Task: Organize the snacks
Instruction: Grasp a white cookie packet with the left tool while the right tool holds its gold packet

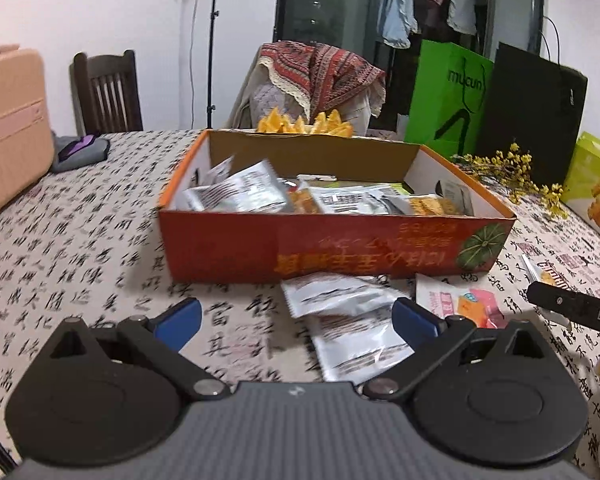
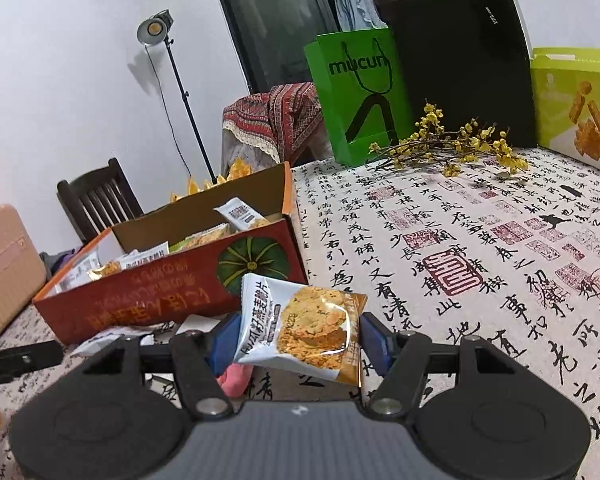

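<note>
1. The oat-crisp packet [image 2: 300, 330] is clamped across its width in the right tool [image 2: 296, 340], lifted off the counter [image 2: 480, 280] just beside the orange box [image 2: 172, 300], likely bound there.
2. The left tool [image 1: 296, 316] stands apart, empty, above loose packets [image 1: 340, 300] awaiting collection.

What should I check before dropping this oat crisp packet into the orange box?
1. Right gripper shut on the oat crisp packet: ok.
2. Packet above the orange box: not ok, in front of its near wall.
3. Box open on top: ok.
4. Room among the packets inside: cannot tell.
5. Left gripper open and holding nothing: ok.
6. Loose silver packets on the table: not ok, outside the box.
</note>
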The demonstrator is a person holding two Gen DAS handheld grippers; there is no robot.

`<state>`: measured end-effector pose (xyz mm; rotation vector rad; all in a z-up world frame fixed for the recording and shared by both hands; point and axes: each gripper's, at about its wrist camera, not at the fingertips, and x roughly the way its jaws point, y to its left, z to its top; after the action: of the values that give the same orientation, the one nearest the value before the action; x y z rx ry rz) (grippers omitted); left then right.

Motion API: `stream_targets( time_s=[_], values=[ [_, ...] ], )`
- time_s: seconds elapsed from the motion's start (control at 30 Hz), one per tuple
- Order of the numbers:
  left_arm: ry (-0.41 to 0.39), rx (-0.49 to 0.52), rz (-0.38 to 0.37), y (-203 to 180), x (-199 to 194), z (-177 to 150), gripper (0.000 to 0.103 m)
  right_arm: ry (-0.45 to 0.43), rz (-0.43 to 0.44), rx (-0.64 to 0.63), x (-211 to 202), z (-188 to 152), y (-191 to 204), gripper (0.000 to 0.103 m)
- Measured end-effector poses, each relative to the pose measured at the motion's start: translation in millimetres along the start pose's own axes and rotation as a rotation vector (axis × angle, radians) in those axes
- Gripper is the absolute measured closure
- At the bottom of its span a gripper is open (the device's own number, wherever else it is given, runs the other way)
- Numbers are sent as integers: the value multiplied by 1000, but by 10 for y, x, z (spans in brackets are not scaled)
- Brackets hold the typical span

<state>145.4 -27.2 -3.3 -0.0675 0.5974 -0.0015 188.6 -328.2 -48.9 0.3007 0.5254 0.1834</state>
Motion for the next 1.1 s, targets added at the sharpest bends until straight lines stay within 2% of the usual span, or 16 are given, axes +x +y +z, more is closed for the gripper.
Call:
stream_targets(
  time_s=[0.17, 0.4, 0.6, 0.7, 0.77, 0.87, 0.93, 1.1],
  values=[
    [44, 32, 9, -184, 224, 83, 0, -5, 14, 34, -7, 6, -58, 39],
    [125, 7, -5, -345, 549, 200, 0, -11, 27, 44, -13, 8, -69, 39],
    [154, 39, 27, -426, 749, 162, 0, -9, 22, 105, 2, 27, -169, 38],
    [141, 32, 34, -405, 755, 147, 0, -9, 21, 116, 12, 29, -188, 38],
    [132, 25, 25, -385, 743, 156, 12, -6, 21, 115, 20, 25, -185, 38],
    [122, 8, 10, -345, 707, 167, 21, -3, 17, 115, 24, 21, -184, 38],
    [112, -10, -5, -312, 662, 179, 25, -2, 14, 118, 27, 21, -185, 38],
    [94, -41, -19, -228, 563, 190, 28, 4, 7, 125, 45, 27, -195, 38]
  ],
)
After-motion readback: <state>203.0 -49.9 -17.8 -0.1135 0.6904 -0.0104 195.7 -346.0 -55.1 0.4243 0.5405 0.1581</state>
